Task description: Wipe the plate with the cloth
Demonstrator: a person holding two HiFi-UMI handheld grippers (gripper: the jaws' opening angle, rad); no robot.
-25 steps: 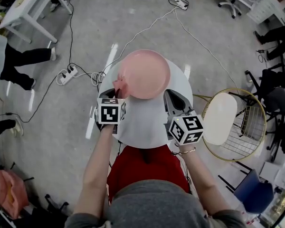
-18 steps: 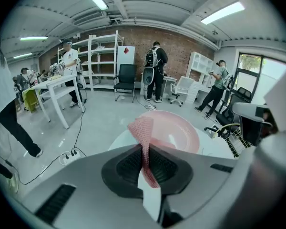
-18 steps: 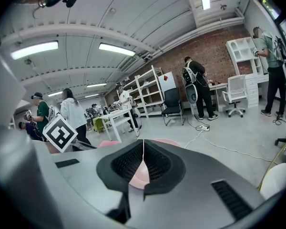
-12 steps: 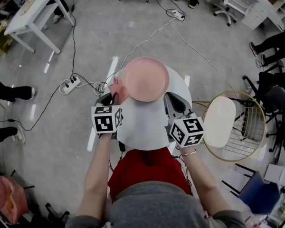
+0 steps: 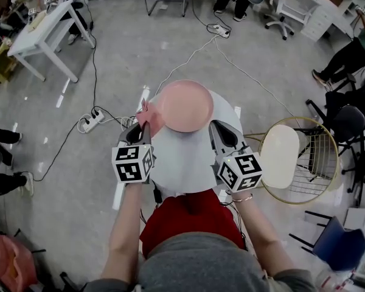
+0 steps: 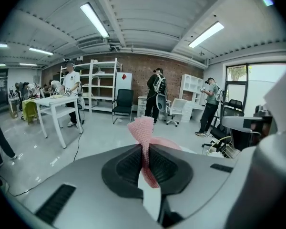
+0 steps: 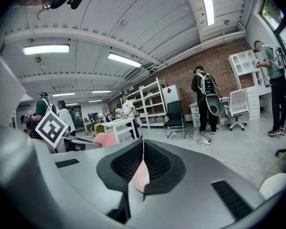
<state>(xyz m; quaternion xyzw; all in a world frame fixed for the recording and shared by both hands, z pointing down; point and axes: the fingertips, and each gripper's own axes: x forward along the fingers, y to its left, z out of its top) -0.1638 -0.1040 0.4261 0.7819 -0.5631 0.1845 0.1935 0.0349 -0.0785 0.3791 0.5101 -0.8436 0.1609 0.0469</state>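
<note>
Clamping a pink knitted cloth (image 6: 144, 130) between closed jaws, the left gripper (image 5: 140, 128) holds it at the rim of the round pink plate (image 5: 184, 105), likely poised to wipe. The right gripper (image 5: 218, 128) pinches the plate's opposite edge, bracing it over the white round table (image 5: 182, 157). The plate is bare. Beyond, a gold wire basket (image 5: 337, 157) holds a white oval piece (image 5: 280, 154), possibly a cushion.
</note>
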